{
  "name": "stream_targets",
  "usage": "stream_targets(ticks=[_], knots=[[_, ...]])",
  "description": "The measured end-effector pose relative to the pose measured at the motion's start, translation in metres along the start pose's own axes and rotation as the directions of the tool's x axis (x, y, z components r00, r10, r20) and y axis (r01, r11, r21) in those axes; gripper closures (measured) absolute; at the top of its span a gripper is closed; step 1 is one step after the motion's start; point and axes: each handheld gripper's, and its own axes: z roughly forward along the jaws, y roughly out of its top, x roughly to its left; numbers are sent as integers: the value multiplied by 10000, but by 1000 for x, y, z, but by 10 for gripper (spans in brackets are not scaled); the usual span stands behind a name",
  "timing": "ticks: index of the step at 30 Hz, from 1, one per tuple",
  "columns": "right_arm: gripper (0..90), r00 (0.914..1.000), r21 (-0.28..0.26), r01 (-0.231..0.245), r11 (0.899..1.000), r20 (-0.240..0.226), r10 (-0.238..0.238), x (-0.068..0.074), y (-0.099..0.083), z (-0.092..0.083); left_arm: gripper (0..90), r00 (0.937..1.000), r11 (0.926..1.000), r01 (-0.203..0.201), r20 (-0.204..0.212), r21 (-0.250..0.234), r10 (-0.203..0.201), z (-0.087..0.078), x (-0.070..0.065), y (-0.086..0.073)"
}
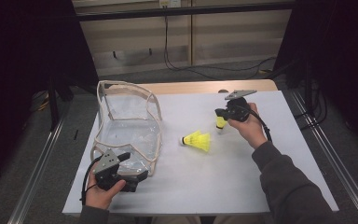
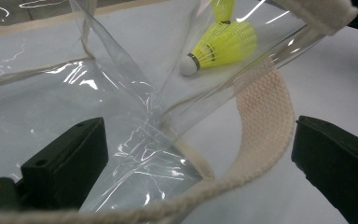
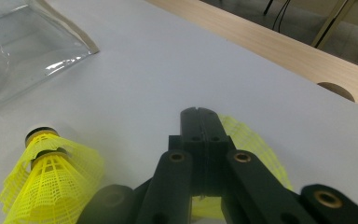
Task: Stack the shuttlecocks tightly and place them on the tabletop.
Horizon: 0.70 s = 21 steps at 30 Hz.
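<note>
A yellow shuttlecock (image 1: 220, 122) is clenched in the right gripper (image 1: 222, 117) at about one o'clock on the desk (image 1: 261, 186); its long axis cannot be told. A second shuttlecock (image 1: 196, 140) is seen lying near it, at about seven o'clock from it, long axis roughly level, cork end pointed to nine o'clock toward the clear bag (image 1: 129, 130). The left gripper (image 1: 135, 175) is held released at the bag's near edge, its strap (image 2: 261, 126) between the jaws. Bare desk is left between bag and shuttlecocks.
</note>
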Motion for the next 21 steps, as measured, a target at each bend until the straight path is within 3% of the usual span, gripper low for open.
stream_targets(ticks=[21], knots=[[900, 9985, -200, 400, 9990, -353, -407, 16, -18, -32, 34, 9999, 10000, -6, -105, 16, 6, 1, 0, 0]])
